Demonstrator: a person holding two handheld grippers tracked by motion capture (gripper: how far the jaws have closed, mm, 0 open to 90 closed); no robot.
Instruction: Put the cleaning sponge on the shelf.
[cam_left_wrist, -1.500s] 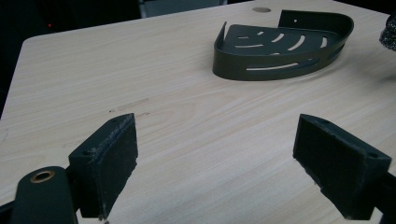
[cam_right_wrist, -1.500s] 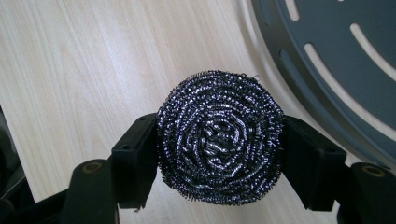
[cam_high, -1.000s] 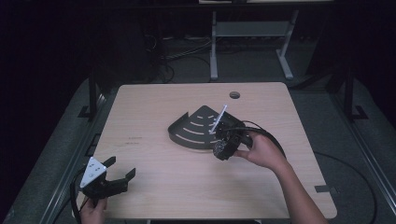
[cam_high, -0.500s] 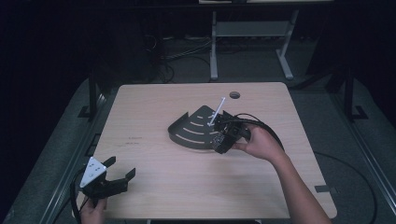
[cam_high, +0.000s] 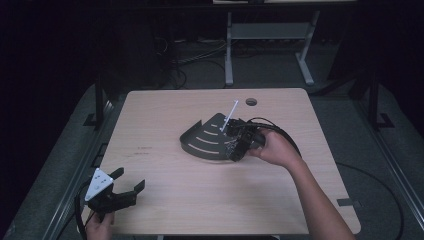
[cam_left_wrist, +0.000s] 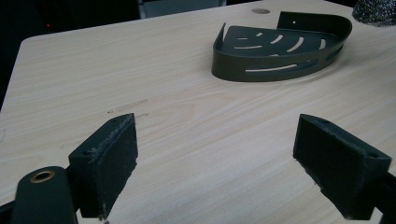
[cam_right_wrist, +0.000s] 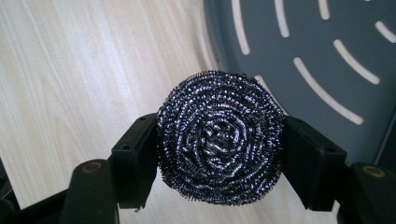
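A dark quarter-round slotted tray (cam_high: 207, 139) lies in the middle of the wooden table (cam_high: 160, 115). My right gripper (cam_high: 234, 141) is at the tray's right edge, shut on a round steel-wool scourer (cam_right_wrist: 219, 135). In the right gripper view both pads (cam_right_wrist: 135, 158) press the scourer's sides, my right gripper (cam_right_wrist: 219, 147) hangs over the tray's rim, and the slotted tray floor (cam_right_wrist: 327, 56) lies beyond. A thin white rod (cam_high: 231, 112) sticks up by that gripper. My left gripper (cam_high: 129, 179) rests open at the table's near left corner. The left gripper (cam_left_wrist: 219, 140) holds nothing and faces the tray (cam_left_wrist: 261, 70).
A round cable hole (cam_high: 251, 102) is in the table's far right part. A black cable (cam_high: 285, 137) loops behind the right hand. Metal stand legs (cam_high: 229, 55) rise from the dark floor beyond the table. Bare wood lies between the two grippers.
My right gripper, with the scourer in it, has shifted slightly towards the tray's far right edge. The left gripper has stayed where it was.
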